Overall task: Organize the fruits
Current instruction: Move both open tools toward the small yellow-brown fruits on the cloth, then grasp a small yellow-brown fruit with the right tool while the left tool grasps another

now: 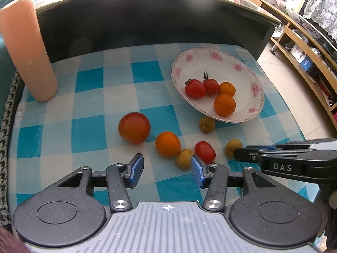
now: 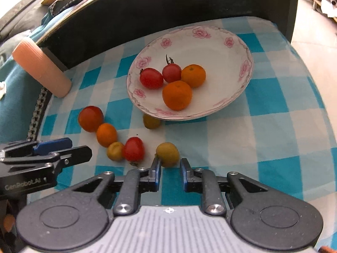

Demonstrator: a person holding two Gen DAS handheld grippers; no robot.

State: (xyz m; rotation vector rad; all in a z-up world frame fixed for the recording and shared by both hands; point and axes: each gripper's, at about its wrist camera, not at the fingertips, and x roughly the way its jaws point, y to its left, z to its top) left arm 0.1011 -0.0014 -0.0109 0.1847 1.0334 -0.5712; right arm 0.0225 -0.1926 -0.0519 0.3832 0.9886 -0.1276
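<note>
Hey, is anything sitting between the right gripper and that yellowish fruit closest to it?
Nothing visible. The right gripper is open with the yellowish fruit right at its fingertips, just ahead of the gap. The small red tomato lies to one side, apart from it. Beyond, the way to the plate shows only bare checkered cloth.

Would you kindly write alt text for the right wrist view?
The open right gripper hovers at a yellow-green fruit on a blue checked cloth. Beyond, a floral plate holds two tomatoes and two oranges; five more fruits lie loose to its left, near the left gripper.
</note>
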